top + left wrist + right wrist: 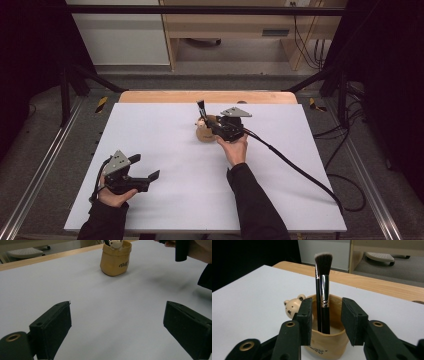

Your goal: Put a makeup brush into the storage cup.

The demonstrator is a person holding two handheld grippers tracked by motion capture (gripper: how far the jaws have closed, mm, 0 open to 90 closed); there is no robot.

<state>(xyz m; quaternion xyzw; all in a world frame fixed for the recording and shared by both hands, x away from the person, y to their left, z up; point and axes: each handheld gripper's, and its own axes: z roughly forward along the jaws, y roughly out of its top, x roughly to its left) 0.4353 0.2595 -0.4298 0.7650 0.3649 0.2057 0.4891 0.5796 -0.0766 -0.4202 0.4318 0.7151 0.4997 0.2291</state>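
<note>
— Tan fabric, that little pouch (328, 337), sitting toward the far middle of the white surface (165, 150), with a brush (323, 290) standing upright in it.

— And the right gripper (325, 320)?

— Right at the pouch, jaws apart either side of the brush handle, pads clear of it. Nothing clamped.

— So the handle's long axis runs straight up between them?

— Yes, bristles on top. A bear figure (293, 307) sits at the rim beside it.

— Left gripper (150, 167)?

— Wide open, empty, low near the front left, well apart from the pouch. The right hand's far nearer.
</note>
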